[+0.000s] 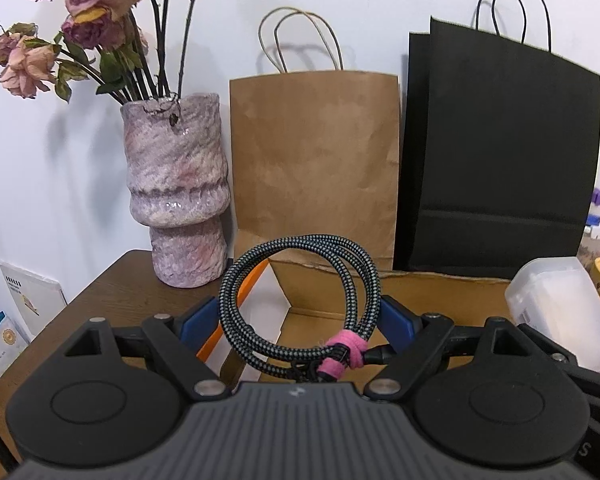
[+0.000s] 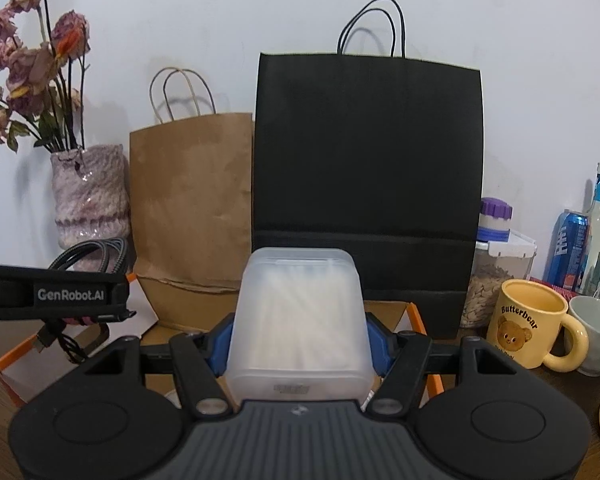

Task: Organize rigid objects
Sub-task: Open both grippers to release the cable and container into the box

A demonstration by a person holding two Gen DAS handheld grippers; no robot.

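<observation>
"Butterbear" mug, "GenRobot.AI" left gripper

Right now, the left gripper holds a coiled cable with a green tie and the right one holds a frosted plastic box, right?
Almost. The tie on the coiled cable is pink, not green, as the left wrist view shows. The left gripper does hold it, and the right gripper holds the frosted plastic box.

Left tool and right tool both clamped.
</observation>
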